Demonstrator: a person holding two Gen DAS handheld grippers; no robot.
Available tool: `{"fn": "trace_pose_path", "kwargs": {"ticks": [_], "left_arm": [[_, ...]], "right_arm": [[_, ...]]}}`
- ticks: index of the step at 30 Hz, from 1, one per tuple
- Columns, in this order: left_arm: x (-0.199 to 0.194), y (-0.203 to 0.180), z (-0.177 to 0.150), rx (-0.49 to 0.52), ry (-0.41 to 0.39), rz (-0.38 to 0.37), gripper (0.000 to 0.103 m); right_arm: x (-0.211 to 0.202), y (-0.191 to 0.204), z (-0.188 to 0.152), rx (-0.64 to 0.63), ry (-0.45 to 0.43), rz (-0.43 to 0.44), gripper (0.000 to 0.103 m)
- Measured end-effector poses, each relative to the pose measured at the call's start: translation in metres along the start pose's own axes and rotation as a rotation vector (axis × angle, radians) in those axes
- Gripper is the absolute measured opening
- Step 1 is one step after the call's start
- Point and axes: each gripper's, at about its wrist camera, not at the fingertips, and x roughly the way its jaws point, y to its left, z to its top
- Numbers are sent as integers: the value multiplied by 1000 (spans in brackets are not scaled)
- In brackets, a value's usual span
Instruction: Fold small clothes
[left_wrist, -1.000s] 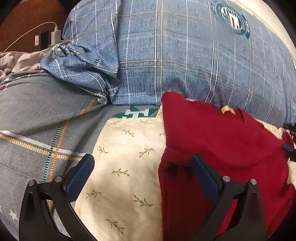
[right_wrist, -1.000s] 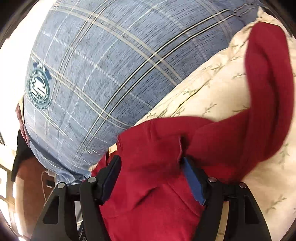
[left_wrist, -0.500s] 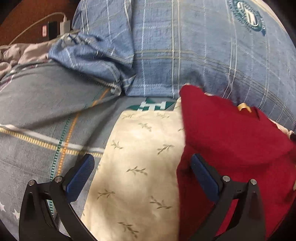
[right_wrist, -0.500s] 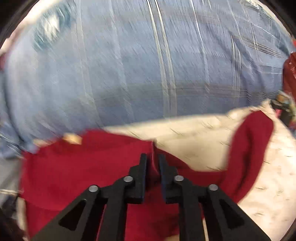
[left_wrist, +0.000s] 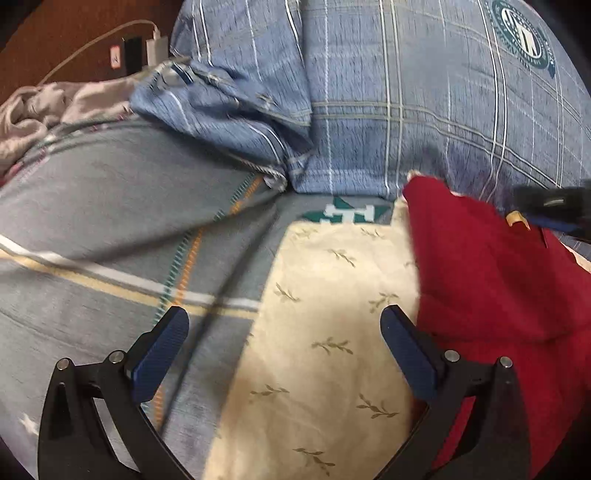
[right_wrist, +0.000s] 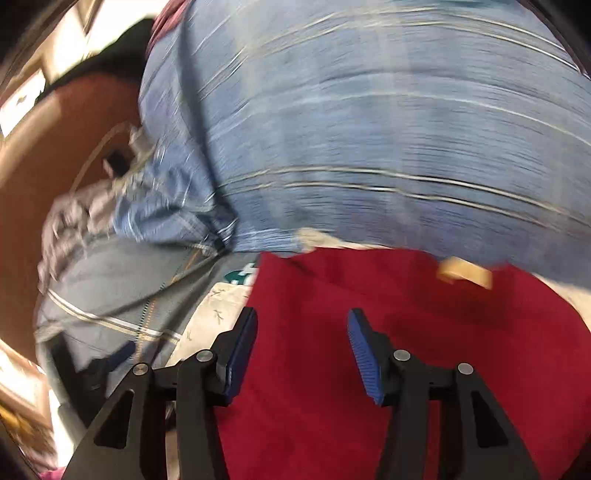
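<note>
hovering over the red garment, right claw just opened, nothing gripped; left claw gaping empty.

The red garment lies partly folded on a cream leaf-print cloth, its upper layer doubled over the lower with a soft fold edge across the middle. A tan neck label shows at its far edge, beside a blue plaid pillow.
</note>
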Motion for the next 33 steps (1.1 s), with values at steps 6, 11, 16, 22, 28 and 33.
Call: {"fn": "trace_pose_path", "kwargs": {"ticks": [6, 11, 16, 22, 28, 33], "left_arm": [[-9, 28, 10, -70, -25, 8, 103], [-13, 43, 15, -114, -56, 30, 103], [-11, 48, 16, -138, -43, 19, 103], [-15, 51, 16, -157, -52, 29, 103], [-16, 58, 15, -175, -54, 28, 103], [-16, 67, 18, -216, -56, 20, 103]], "right_arm": [[75, 40, -15, -136, 174, -83, 11], [89, 63, 0, -158, 149, -12, 0], [60, 56, -7, -74, 144, 104, 10], [0, 48, -63, 34, 137, 260, 55], [28, 61, -84, -33, 57, 83, 54], [44, 66, -65, -32, -55, -13, 58]]}}
